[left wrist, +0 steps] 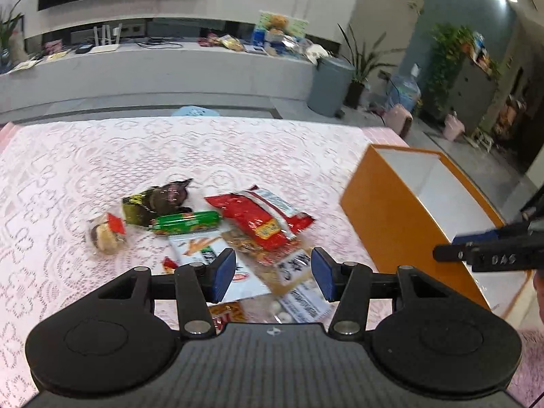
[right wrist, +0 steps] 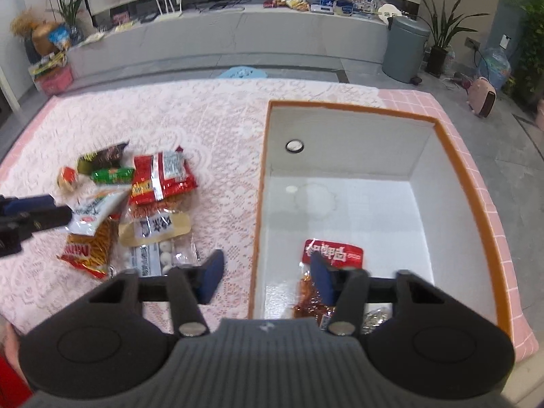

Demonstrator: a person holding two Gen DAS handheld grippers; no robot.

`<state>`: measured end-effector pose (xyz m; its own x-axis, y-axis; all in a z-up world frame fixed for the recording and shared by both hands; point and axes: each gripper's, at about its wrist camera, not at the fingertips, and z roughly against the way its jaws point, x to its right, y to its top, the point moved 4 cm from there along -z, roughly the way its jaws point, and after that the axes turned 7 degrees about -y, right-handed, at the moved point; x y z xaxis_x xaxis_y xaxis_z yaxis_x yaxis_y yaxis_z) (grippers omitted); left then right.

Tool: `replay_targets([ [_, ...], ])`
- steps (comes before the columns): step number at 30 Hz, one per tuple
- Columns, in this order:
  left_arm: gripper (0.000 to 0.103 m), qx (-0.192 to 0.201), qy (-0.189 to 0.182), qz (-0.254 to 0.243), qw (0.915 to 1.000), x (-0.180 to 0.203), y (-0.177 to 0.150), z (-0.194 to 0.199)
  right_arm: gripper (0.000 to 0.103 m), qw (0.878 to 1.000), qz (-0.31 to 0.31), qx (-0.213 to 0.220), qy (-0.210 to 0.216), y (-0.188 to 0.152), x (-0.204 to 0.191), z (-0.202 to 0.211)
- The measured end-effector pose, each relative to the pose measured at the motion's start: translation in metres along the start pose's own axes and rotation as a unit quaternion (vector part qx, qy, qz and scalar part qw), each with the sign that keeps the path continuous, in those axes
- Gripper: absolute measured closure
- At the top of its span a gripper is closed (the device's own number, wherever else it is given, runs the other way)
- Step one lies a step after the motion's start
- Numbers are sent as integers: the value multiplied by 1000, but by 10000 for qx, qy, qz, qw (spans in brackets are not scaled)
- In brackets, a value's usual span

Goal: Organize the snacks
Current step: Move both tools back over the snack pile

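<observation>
Hovering over the heap of snack packets point(left wrist: 238, 238) on the pink lace tablecloth point(left wrist: 85, 156), the left gripper point(left wrist: 273, 273) has its blue pads spread with nothing between them, tilted down toward the near end of the pile; a white packet with printed text point(left wrist: 299, 292) lies under the gap, untouched as far as can be seen. The right gripper point(right wrist: 267, 277) is likewise released and empty, its left pad over the cloth and its right pad over the orange-rimmed white box point(right wrist: 455, 183), so it straddles the box's left wall. Inside the box, at about 6 o'clock on its floor, lies a red-topped packet point(right wrist: 331, 251) (a silvery one is half hidden behind the finger linkage). In the right wrist view the pile sits at 9 o'clock from the box, with a big red packet point(right wrist: 159, 178) uppermost and a green sausage-shaped pack point(right wrist: 112, 175) at its 9 o'clock.
</observation>
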<state>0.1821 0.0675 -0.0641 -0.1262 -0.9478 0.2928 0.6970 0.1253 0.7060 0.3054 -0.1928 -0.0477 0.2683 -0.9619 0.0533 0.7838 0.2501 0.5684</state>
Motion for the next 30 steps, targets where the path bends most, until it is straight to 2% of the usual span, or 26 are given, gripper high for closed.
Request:
replay_targets([
  [1,43,47,15,16,10000,-4,-1,1,78,10000,-5,-59,17,0,-2,-3],
  [2,43,75,35,26,10000,-8,-1,2,86,9999,-26,-109,55,-1,-4,-7],
  [3,43,106,41,40,9999,-13,-1,2,101,9999,-47,-135,82,0,-6,-10],
  [4,43,136,37,58,9999,-17,-2,2,103,9999,-61,-137,51,1,-7,-11],
  [11,43,222,-71,101,9997,-43,-7,1,102,9999,58,-37,-103,20,-19,-19],
  [18,42,102,-188,19,9998,-55,-14,0,100,9999,57,0,-133,46,-41,-32],
  [22,34,88,-242,170,9995,-63,-19,-3,99,9999,81,13,-62,56,-54,-36],
  [25,27,85,-251,402,9988,-71,-22,-7,99,9996,213,59,-198,55,-64,-40],
  [27,27,82,-298,597,9977,-75,-23,-9,98,9983,428,148,-362,54,-69,-38],
  [28,27,50,-317,696,9971,-77,-24,-10,94,9977,492,188,-419,52,-71,-37],
  [30,27,-59,-341,865,9956,-80,-24,-12,91,9963,532,435,-509,50,-74,-30],
])
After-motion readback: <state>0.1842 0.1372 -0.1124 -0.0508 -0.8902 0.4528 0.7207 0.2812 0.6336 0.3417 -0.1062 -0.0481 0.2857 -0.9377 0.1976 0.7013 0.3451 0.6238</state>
